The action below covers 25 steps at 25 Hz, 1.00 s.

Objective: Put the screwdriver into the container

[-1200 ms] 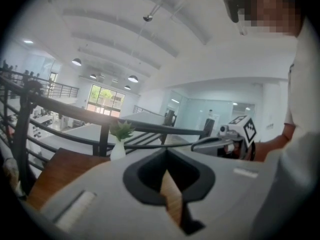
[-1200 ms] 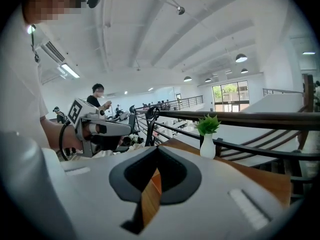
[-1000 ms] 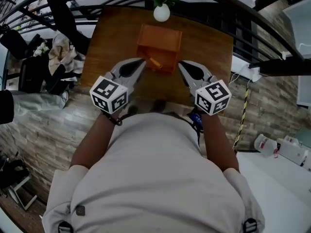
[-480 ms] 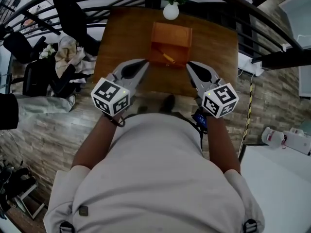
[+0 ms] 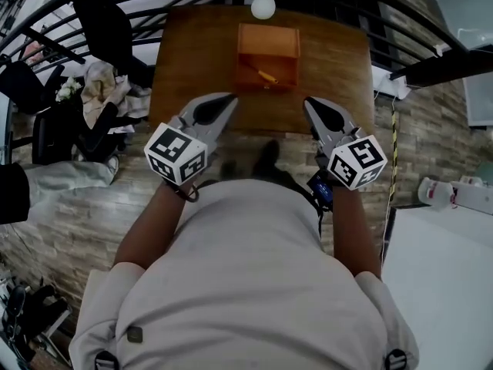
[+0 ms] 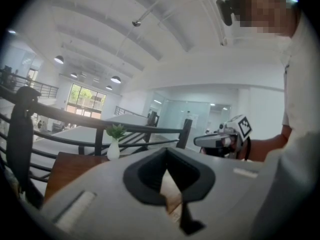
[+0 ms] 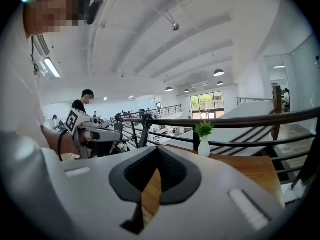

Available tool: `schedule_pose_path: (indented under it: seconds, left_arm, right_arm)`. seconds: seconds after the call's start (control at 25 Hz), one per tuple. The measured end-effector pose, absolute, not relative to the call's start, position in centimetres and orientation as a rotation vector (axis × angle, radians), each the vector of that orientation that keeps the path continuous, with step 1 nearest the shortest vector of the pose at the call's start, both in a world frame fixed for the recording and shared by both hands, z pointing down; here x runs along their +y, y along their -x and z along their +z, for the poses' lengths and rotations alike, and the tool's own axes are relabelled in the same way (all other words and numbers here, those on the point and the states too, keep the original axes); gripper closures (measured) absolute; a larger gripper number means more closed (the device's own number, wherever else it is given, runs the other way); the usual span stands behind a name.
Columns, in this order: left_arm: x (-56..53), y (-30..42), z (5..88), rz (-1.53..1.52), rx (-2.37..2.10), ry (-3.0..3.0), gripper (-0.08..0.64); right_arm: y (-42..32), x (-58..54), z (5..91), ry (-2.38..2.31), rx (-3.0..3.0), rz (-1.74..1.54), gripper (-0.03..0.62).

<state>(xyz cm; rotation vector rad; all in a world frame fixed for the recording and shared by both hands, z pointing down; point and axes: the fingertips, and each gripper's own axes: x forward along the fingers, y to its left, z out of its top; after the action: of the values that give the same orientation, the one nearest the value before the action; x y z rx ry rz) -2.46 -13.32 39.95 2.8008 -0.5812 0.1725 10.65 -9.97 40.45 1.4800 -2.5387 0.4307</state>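
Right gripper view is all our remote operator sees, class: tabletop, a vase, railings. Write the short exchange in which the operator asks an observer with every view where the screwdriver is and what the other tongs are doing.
Operator: I can't find the screwdriver. Where is it?
Observer: The head view shows the screwdriver lying inside the orange container, which stands on the table just on the person's side of the vase.
Operator: Are the left tongs holding anything?
Observer: No. In the left gripper view the left tongs are shut with nothing between them, and they sit short of the container.
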Motion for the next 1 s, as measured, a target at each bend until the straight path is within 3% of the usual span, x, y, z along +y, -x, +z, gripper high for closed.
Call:
schedule_pose_path:
  seconds: [1.0]
  left_arm:
    - [-2.1,-4.0,40.5,0.209,-0.619,-2.795,0.557]
  right_arm:
    - [-15.0,1.1,40.3,-1.370,-2.623,0.440,0.584]
